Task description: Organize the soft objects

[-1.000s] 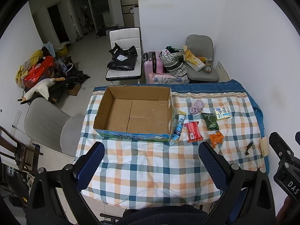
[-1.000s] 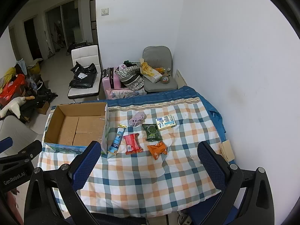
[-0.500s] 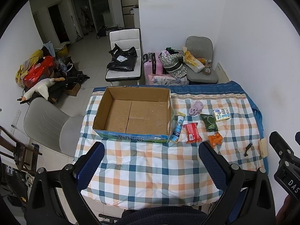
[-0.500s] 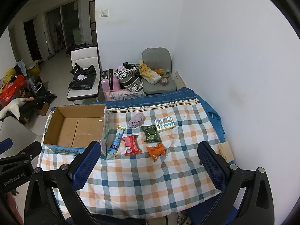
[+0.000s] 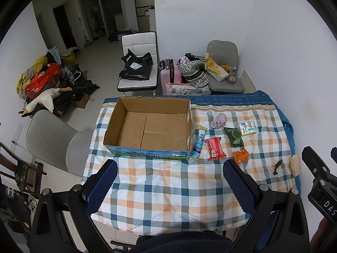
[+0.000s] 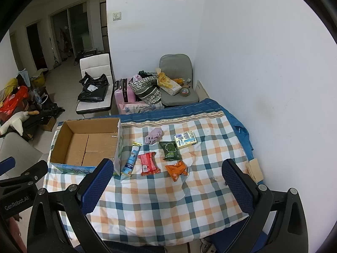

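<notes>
Since the earlier frame both my grippers had drawn slightly back; nothing on the table had shifted. My left gripper (image 5: 168, 181) and right gripper (image 6: 167, 181) hung above the near edge of the checked tablecloth (image 6: 160, 200), both spread wide and holding nothing. The cardboard box (image 5: 147, 126) sat toward the far left corner. Beside its right wall lay the blue tube (image 6: 131, 160), red packet (image 6: 148, 163), orange packet (image 6: 176, 169), green packet (image 6: 170, 150), pale box (image 6: 185, 139) and pink cloth (image 6: 153, 135).
</notes>
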Available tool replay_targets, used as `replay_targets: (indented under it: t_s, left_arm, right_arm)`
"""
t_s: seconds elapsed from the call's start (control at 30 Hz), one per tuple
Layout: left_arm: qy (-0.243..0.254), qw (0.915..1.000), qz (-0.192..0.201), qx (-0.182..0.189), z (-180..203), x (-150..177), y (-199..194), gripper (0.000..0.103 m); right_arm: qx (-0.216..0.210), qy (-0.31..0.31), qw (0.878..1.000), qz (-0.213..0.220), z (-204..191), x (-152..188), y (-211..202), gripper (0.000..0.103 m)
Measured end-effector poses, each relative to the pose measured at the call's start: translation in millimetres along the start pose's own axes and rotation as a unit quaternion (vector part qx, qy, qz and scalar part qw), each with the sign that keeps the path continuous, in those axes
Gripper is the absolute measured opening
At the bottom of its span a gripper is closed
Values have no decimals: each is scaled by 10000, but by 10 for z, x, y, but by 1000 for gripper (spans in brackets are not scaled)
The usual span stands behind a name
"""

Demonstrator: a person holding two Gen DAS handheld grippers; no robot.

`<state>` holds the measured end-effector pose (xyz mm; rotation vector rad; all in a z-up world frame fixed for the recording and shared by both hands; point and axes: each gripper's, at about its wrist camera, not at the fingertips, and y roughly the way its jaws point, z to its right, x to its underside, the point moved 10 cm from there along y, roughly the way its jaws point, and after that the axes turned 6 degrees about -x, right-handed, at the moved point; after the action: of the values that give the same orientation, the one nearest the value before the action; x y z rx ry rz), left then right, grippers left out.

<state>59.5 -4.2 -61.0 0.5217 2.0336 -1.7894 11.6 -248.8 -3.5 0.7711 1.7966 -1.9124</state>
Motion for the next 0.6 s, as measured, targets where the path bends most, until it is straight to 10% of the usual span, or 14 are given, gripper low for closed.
replay_targets:
  t_s: [0.6]
  left_arm:
    - [56, 9999, 25, 141, 143, -98, 81, 103]
  right_arm:
    - [-118, 176, 9997, -104, 68, -53, 115, 103]
